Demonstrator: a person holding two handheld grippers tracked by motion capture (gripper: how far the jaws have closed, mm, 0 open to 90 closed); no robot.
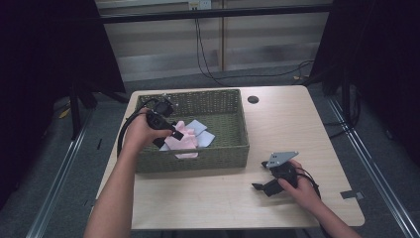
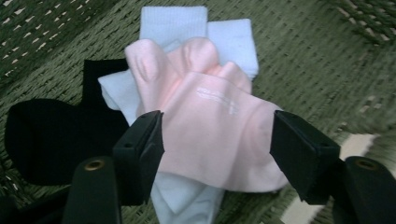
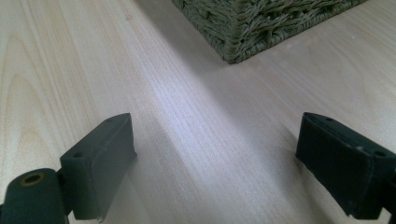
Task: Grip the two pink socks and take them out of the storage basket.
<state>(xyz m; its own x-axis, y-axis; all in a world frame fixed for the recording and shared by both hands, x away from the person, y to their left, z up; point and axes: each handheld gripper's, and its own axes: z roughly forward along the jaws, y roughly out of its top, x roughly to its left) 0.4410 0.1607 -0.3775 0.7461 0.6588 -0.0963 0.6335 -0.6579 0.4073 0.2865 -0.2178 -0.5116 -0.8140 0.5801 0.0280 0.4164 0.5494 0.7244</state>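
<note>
**Pink sock between the left jaws in the basket**

The pink sock (image 2: 210,135) is pale, soft and rumpled, lying on top of white socks (image 2: 196,28) beside a black sock (image 2: 46,135) inside the green woven basket (image 1: 198,159). A short line of white print runs across it, too blurred to read. The left gripper (image 2: 217,140) has its jaws spread wide on either side of the pink sock, at its edges; whether they press it I cannot tell. The right gripper (image 3: 215,158) rests over the bare wooden table (image 3: 196,140), jaws spread, holding nothing.
</note>
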